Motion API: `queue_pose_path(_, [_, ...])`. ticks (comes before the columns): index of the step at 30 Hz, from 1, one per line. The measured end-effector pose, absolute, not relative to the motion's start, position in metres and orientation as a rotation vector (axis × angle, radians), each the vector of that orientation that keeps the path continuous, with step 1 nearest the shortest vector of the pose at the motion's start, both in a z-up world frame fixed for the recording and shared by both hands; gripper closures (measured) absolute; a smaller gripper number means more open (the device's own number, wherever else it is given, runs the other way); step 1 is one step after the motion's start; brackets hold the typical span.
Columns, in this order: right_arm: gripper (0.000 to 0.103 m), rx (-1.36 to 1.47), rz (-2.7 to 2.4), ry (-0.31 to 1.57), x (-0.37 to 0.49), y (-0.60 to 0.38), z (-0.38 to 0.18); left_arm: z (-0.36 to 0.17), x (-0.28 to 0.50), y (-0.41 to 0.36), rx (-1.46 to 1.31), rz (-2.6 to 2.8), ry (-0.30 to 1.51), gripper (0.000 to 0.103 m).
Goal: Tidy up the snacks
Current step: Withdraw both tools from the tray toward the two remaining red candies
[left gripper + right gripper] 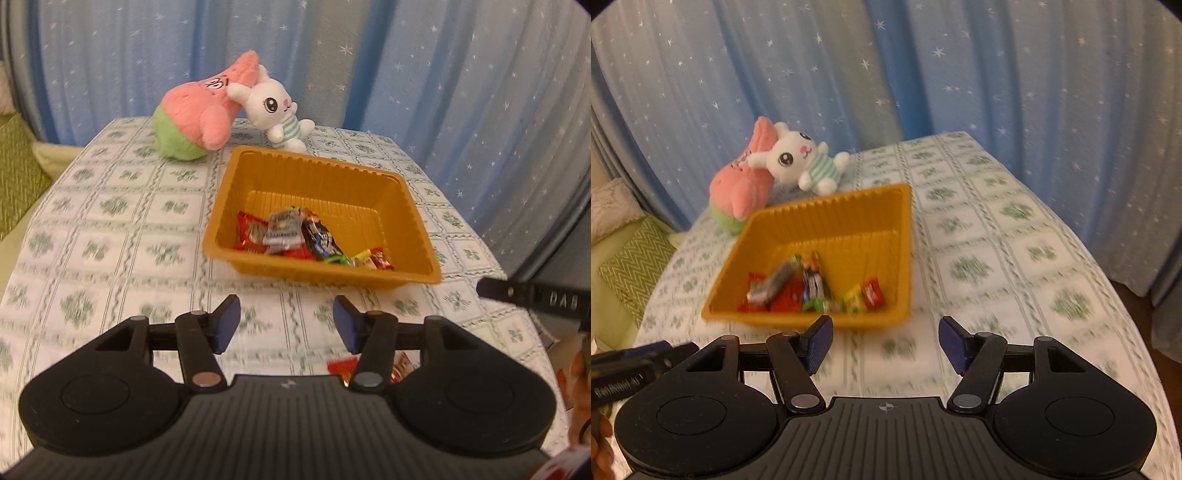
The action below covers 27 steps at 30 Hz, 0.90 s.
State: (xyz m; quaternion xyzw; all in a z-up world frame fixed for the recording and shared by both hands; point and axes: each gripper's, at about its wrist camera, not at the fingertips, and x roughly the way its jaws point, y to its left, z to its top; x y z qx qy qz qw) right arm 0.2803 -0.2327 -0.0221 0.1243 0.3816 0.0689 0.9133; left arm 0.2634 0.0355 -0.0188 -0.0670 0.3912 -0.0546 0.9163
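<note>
An orange plastic tray (321, 170) stands on the tablecloth and holds several wrapped snacks (291, 236). It also shows in the right wrist view (834, 214), with the snacks (798, 288) inside. My left gripper (286, 325) is open and empty, short of the tray's near rim. A red snack packet (341, 367) lies on the cloth under its right finger, partly hidden. My right gripper (885, 345) is open and empty, near the tray's front right corner. The other gripper's body shows at the edge of each view (535, 297) (631, 365).
A pink and green plush (199, 114) and a white bunny plush (275, 110) lie behind the tray, against a blue starry curtain (443, 74). The table wears a white and green patterned cloth (110, 229). A green cushion (631, 262) sits off the table's left edge.
</note>
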Motion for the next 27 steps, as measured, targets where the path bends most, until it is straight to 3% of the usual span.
queue_pose_path(13, [0.039,0.253,0.150,0.791,0.167,-0.223,-0.012,0.008,0.172,0.035,-0.160,-0.035,0.770,0.043])
queue_pose_path(27, [0.040,0.267,0.140,0.785,0.122,-0.229,-0.006,0.008,0.125,0.021,-0.127,-0.028,0.779,0.041])
